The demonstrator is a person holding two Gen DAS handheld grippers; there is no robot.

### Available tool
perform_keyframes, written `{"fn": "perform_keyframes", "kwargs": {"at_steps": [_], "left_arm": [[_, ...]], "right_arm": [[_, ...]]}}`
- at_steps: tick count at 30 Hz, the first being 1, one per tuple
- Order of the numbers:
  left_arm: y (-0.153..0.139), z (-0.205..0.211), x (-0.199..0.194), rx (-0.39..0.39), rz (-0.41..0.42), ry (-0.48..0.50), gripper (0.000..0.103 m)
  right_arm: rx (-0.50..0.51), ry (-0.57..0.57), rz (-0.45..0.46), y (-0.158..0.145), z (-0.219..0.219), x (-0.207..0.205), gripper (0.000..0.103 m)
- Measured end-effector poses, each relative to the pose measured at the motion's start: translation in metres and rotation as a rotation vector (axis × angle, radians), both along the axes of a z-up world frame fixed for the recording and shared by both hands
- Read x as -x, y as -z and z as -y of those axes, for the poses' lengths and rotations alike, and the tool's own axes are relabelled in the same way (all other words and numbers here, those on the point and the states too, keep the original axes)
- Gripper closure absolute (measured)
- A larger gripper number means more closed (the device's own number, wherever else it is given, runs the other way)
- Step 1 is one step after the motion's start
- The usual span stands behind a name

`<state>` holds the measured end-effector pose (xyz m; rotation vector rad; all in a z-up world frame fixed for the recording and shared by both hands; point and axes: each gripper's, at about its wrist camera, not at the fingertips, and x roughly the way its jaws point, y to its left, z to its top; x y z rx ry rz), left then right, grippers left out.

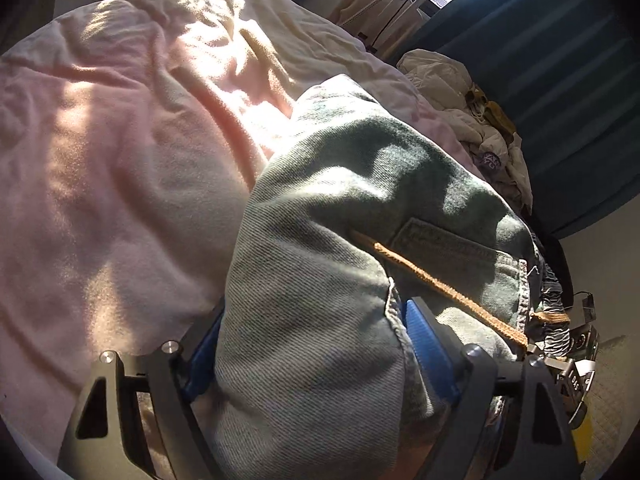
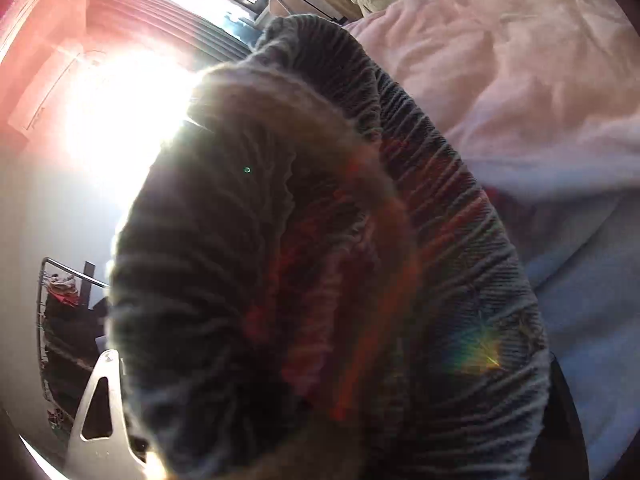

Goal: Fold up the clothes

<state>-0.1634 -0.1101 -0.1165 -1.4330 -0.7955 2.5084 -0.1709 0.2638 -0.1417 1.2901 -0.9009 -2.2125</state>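
A pair of jeans (image 1: 332,216) lies bunched on a bed under a pink blanket (image 1: 120,152), a brown drawstring (image 1: 448,288) trailing across the denim. The left gripper (image 1: 312,352) straddles a thick fold of the jeans, its blue pads (image 1: 428,344) pressing either side of the fabric. In the right wrist view the jeans' gathered waistband (image 2: 400,200) fills the frame and covers the right gripper (image 2: 304,420); only one pale finger (image 2: 100,412) shows, so I cannot tell whether it is clamped. A heap of pale clothes (image 1: 460,96) sits beyond the jeans.
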Motion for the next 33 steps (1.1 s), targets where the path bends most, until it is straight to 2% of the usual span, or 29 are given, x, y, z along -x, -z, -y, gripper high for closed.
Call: {"fn": "perform_keyframes", "kwargs": {"at_steps": [3,5,8,11,15,19,22,26,33], "left_arm": [[-0.001,0.0,0.0,-0.006,0.0,-0.017,0.023],[-0.002,-0.003,0.0,0.013,-0.005,-0.014,0.026],[-0.004,-0.007,-0.001,0.039,-0.025,-0.01,0.032],[-0.005,-0.006,-0.002,0.039,-0.045,-0.018,0.04],[-0.014,-0.003,-0.008,0.026,-0.087,-0.028,0.057],[-0.028,-0.001,-0.018,-0.012,-0.143,-0.035,0.069],[-0.039,-0.005,-0.024,-0.026,-0.173,-0.036,0.073],[-0.049,-0.005,-0.033,-0.113,-0.18,-0.022,0.074],[-0.072,-0.019,-0.05,-0.179,-0.192,0.019,0.076]], "right_arm": [[-0.014,0.003,-0.031,-0.012,0.003,-0.002,0.03],[-0.038,-0.004,-0.055,-0.016,0.005,-0.003,0.034],[-0.044,0.002,-0.032,-0.007,0.004,0.0,0.041],[-0.028,0.008,-0.032,-0.006,0.003,0.0,0.046],[-0.012,0.015,-0.049,-0.012,0.001,-0.001,0.054],[0.052,0.045,-0.065,-0.019,-0.007,-0.007,0.06],[0.104,0.066,-0.083,-0.027,-0.013,-0.014,0.062],[0.17,0.091,-0.094,-0.04,-0.024,-0.024,0.063],[0.175,0.103,-0.131,-0.069,-0.042,-0.046,0.063]]}}
